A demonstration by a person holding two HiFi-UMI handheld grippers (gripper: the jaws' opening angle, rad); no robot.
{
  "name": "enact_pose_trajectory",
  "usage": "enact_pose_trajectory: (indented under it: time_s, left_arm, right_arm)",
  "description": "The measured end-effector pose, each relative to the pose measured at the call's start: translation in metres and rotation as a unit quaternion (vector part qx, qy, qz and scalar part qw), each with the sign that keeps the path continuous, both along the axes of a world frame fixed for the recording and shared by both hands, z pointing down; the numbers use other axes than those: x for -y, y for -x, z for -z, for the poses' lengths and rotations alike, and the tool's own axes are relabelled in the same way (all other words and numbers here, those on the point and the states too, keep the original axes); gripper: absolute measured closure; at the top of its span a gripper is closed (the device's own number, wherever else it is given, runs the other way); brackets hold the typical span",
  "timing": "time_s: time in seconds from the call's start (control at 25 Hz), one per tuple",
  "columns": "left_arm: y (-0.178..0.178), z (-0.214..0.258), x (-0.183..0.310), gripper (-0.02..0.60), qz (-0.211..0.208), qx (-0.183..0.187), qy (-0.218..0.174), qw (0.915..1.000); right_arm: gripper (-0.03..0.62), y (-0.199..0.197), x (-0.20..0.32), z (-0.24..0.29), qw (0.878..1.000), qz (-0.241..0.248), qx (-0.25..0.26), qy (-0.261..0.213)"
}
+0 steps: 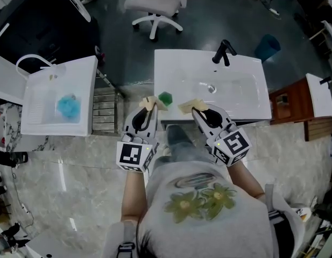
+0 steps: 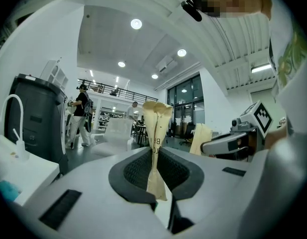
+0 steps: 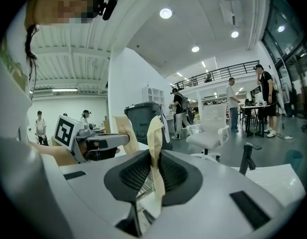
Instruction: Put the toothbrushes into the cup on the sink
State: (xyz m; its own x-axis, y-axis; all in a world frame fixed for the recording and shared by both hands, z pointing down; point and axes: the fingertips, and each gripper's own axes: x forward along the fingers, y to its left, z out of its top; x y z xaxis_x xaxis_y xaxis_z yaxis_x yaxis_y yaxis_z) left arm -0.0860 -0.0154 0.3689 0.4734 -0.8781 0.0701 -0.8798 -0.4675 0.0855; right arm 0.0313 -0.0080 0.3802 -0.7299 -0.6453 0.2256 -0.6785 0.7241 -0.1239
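Observation:
A small green cup [image 1: 165,98] stands on the near left rim of the white sink [image 1: 241,107], which has a black faucet [image 1: 224,52]. My left gripper [image 1: 149,106] is shut on a tan paper-wrapped toothbrush [image 1: 150,102] right beside the cup. In the left gripper view that wrapper [image 2: 156,133] stands upright, pinched between the pads of the left gripper [image 2: 155,154]. My right gripper [image 1: 196,109] is shut on a second tan wrapped toothbrush [image 1: 188,106] over the sink's front edge. The right gripper view shows this wrapper [image 3: 155,148] clamped in the right gripper [image 3: 154,159].
A second white basin [image 1: 42,117] with a blue sponge [image 1: 68,106] sits at the left, a metal rack [image 1: 104,110] between it and the sink. A white office chair [image 1: 156,1] stands behind, a blue bin [image 1: 268,47] and wooden cabinet [image 1: 287,104] to the right. People walk in the background.

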Motion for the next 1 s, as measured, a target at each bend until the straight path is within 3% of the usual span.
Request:
enact_pose_trajectory:
  time_s: [0.36,0.56,1.0]
  left_arm:
    - [-0.003,-0.008,0.041,0.537,-0.024,0.02,-0.001,0.9995]
    - [-0.003,-0.017,0.05,0.537,-0.037,0.0,0.011,0.9992]
    - [-0.004,-0.048,0.071,0.537,-0.066,0.015,0.047,0.9966]
  right_arm:
    - [0.52,0.011,0.054,0.004,1.0,0.006,0.007,-0.003]
    - [0.52,0.016,0.068,-0.002,1.0,0.012,0.008,0.003]
    - [0.52,0.019,0.092,-0.013,1.0,0.006,0.012,0.014]
